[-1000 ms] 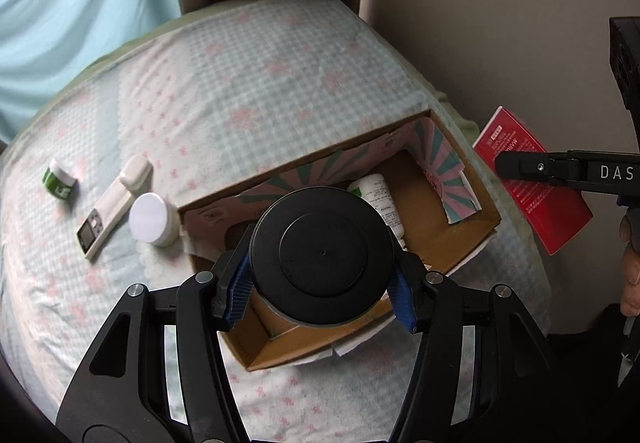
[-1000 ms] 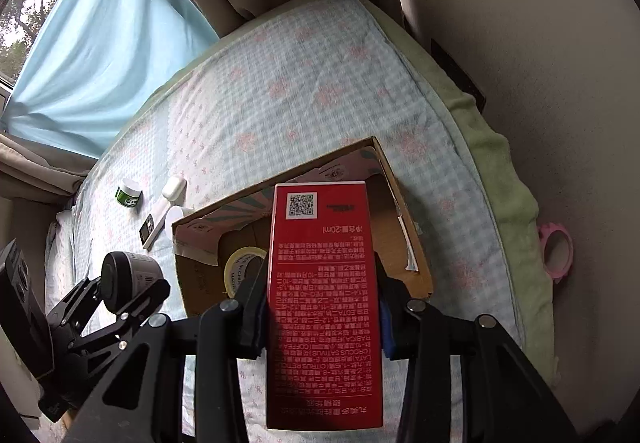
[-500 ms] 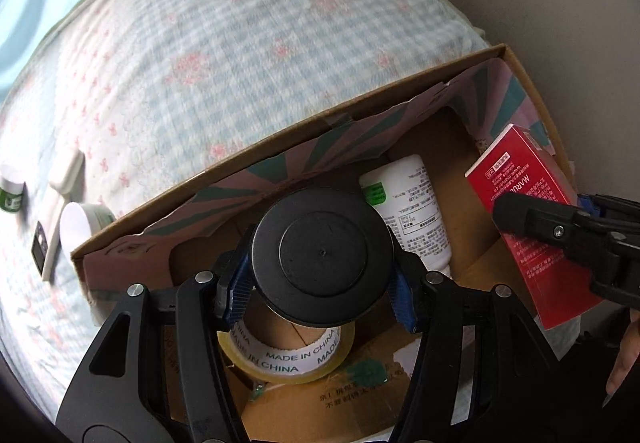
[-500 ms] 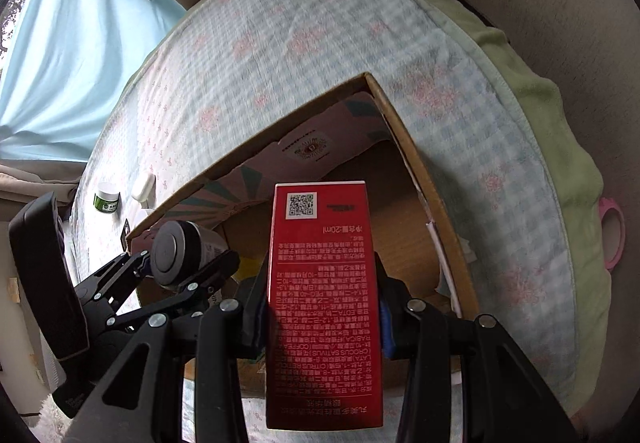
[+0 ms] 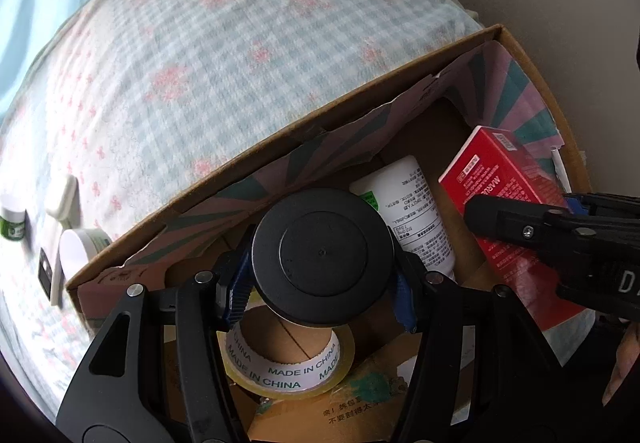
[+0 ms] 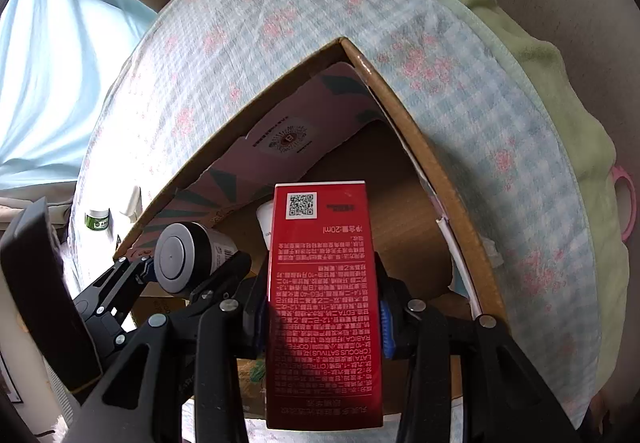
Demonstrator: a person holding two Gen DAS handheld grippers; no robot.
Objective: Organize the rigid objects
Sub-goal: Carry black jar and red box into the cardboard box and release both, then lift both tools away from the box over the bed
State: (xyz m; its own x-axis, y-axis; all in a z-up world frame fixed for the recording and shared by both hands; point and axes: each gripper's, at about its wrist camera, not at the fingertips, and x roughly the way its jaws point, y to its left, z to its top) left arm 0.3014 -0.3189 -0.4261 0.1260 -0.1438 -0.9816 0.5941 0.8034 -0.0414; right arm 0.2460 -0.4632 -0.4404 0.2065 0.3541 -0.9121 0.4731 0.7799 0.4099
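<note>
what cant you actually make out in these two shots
- Tape roll, left wrist view: its upper part is hidden behind the black-lidded jar in the left claw.
- White bottle: its cap end is hidden by that jar; the right wrist view shows only a sliver behind the red box.
- Small green jar, left wrist view: motion-blurred at the edge, label unreadable.
- Box floor under the red box: hidden in both views.

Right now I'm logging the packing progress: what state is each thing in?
Left claw: shut on black-lidded jar, jaws just easing apart.
Black-lidded jar: held over the box.
Right claw: shut on red carton.
Red carton: held, reaching into the box.
Cardboard box: open.
White bottle: lying in box.
Tape roll: flat in box.
Green jar: out on bedspread, lid on.
</note>
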